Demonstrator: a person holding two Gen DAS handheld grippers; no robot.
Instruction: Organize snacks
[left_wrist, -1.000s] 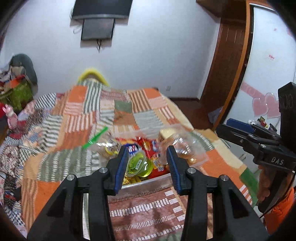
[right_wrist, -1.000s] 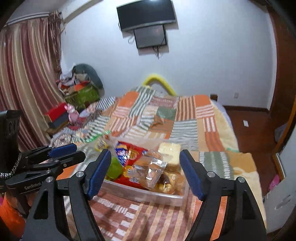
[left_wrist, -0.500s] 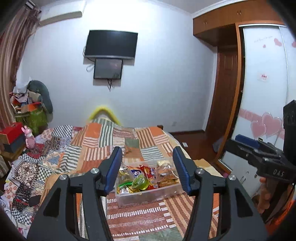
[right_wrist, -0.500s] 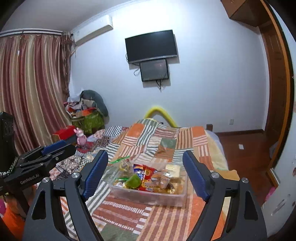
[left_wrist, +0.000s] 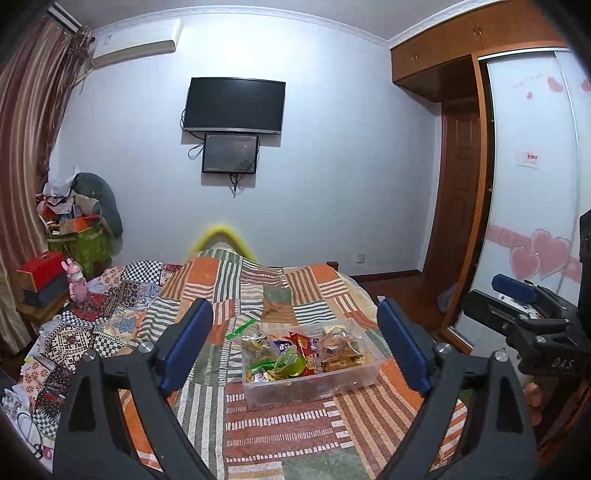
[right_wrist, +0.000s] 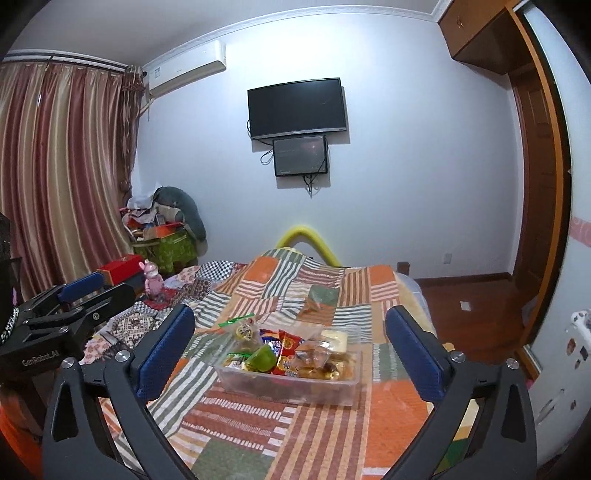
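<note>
Patchwork bed (left_wrist: 258, 295) carried the clear bin (left_wrist: 314, 384) of snacks (left_wrist: 295, 350), long axis crosswise, dead ahead of both. Left gripper (left_wrist: 295, 347) and right gripper (right_wrist: 291, 347) were opening, empty, neither clearly nearer.

Bare quilt (left_wrist: 280, 417) before snack bin (left_wrist: 314, 384), open air above, nothing between

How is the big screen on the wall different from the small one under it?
The big screen is wide, while the small screen is about a third as wide and squarer. The big screen is plain black; the small screen shows a faint reddish glow or reflection. Cables loop beside and hang below the small screen; none hang from the big one's lower edge. Both are dark-framed and mounted flat on the white wall.
</note>
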